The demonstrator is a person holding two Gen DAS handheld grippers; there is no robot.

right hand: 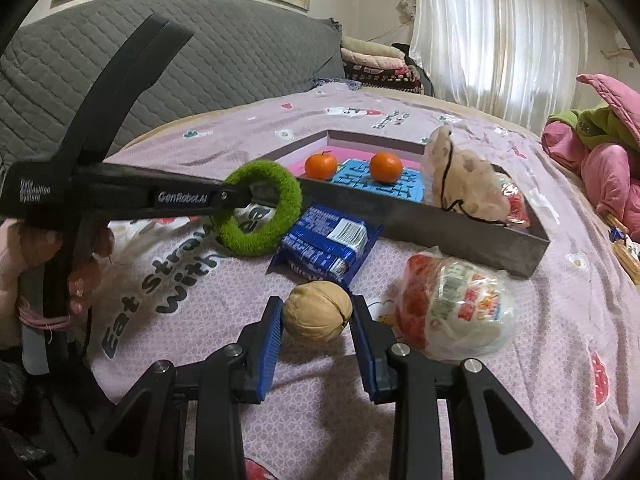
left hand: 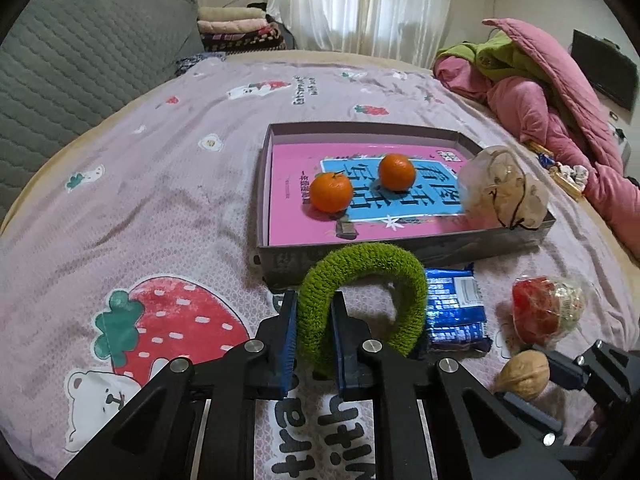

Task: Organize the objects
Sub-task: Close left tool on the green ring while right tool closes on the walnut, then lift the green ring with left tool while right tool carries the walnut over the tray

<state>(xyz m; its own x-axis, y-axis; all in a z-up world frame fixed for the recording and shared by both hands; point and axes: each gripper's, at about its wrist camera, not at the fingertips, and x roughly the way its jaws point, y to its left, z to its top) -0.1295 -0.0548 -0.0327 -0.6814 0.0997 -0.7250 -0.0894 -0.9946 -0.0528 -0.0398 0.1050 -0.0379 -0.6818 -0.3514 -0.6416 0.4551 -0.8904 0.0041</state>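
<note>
Right gripper (right hand: 317,316) pinching walnut (right hand: 318,312), left gripper (left hand: 314,316) marked "GenRobot.AI" clamping green ring (left hand: 360,280), bedsheet (right hand: 180,280) reading "Eat strawberry".

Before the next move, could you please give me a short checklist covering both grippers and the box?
1. Left gripper clamped on the green ring: ok, one side of the ring is pinched between the jaws.
2. Ring lifted off the bedspread: ok, by the right wrist view.
3. Right gripper around the walnut: ok, it sits between the jaws.
4. Right jaws actually gripping the walnut: cannot tell.
5. Free space in the box: ok, pink area beside the two oranges is bare.
6. Blue snack packet clear of the ring: cannot tell.
</note>
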